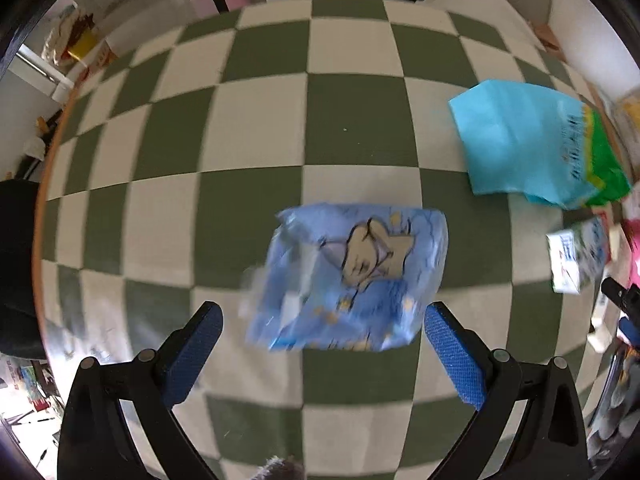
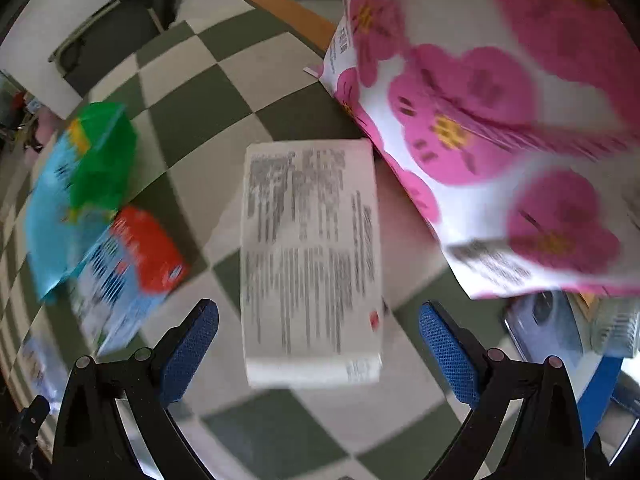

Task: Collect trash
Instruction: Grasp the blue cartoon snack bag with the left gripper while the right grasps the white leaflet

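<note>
A crumpled blue wrapper [image 1: 352, 276] with a cartoon star lies on the green-and-white checkered surface, just ahead of my left gripper [image 1: 324, 344], whose blue-padded fingers stand wide open with nothing between them. A turquoise and green bag [image 1: 536, 144] lies farther right. In the right wrist view a white pack [image 2: 312, 260] printed with small text lies straight ahead of my right gripper [image 2: 320, 344], which is open and holds nothing. To its left sit a red and blue carton [image 2: 128, 276] and the turquoise and green bag [image 2: 76, 192]. The views are blurred by motion.
A large white bag with pink flowers [image 2: 500, 120] rises at the right, close to the white pack. A small white and blue carton [image 1: 576, 256] stands at the left view's right edge. Boxes and clutter line the far wall [image 1: 80, 48]. A blue object [image 2: 552, 328] sits under the flowered bag.
</note>
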